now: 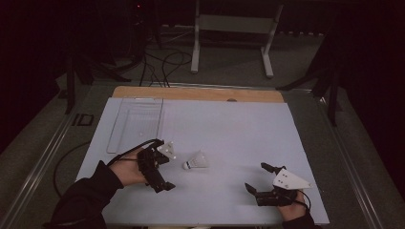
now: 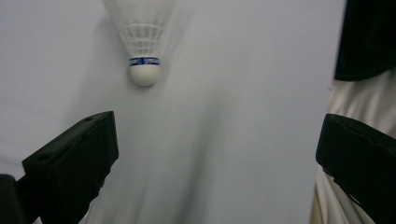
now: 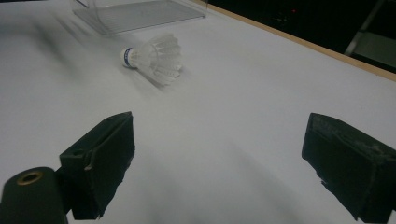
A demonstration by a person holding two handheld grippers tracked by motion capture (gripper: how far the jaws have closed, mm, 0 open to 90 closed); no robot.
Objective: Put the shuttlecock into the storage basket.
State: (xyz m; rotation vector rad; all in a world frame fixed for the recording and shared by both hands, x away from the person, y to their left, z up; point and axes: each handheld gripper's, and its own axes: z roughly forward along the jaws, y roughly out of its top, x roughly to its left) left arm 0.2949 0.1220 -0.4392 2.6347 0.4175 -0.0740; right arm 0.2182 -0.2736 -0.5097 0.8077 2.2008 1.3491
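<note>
**A:** What is laid out on the desk [image 1: 229, 200]?

**B:** A white shuttlecock [image 1: 196, 161] is seen lying on its side near the middle of the white desk, cork tip toward the left gripper [image 1: 166, 168]. A clear plastic tray [image 1: 137, 123] is set farther back on the left, well apart from it.

**A:** How would the shuttlecock be handled?

**B:** It is judged very light, with a thin feathered skirt that could be crushed easily. A hold is best taken at the firm rounded cork [image 2: 144, 74], just below the blue band, with gentle pressure.

**A:** How are the grippers posed?

**B:** The left gripper is held just beside the shuttlecock, fingers [image 2: 77, 161] spread wide and pointed at the cork, nothing pinched. The right gripper [image 1: 256, 179] is kept low near the desk's front right edge, well apart, its fingers [image 3: 105, 156] also spread and empty, aimed toward the shuttlecock.
</note>
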